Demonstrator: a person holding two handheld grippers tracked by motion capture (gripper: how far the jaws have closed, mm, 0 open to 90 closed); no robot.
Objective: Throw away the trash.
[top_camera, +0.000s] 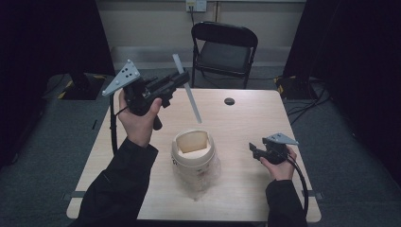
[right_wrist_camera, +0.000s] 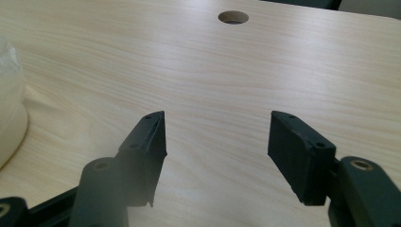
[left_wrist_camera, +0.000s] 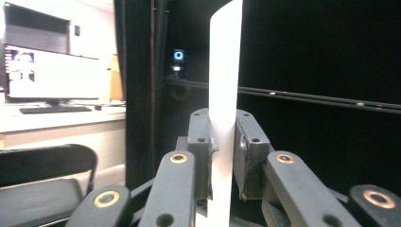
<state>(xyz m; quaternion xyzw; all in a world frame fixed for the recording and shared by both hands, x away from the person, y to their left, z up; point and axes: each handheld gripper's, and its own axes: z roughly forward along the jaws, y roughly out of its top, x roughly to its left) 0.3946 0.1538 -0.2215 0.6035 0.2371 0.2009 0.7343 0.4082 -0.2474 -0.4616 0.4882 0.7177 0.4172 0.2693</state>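
High view has the left gripper (top_camera: 182, 79) raised off the desk (top_camera: 246, 127), its fingers pinching a long pale flat strip (top_camera: 188, 90) that runs out past them on both sides: its upper end toward the folding chair (top_camera: 224, 47), its lower end down toward a white jar (top_camera: 194, 158) standing open-mouthed below and nearer the person. Left gripper view adds the grip itself: the strip (left_wrist_camera: 224, 94) stands upright between the two finger pads (left_wrist_camera: 250, 156), clamped on both faces, with its top and bottom cut off by the frame; a lit monitor (left_wrist_camera: 52, 71) sits off to one side. Right gripper (top_camera: 255, 151) rests low by the desk's right edge, and right gripper view shows its fingers (right_wrist_camera: 295, 151) spread wide with bare wood between them, a round cable hole (right_wrist_camera: 233, 17) ahead, and a blurred edge of the jar (right_wrist_camera: 9, 109) beside one finger. What the jar holds is hard to make out.
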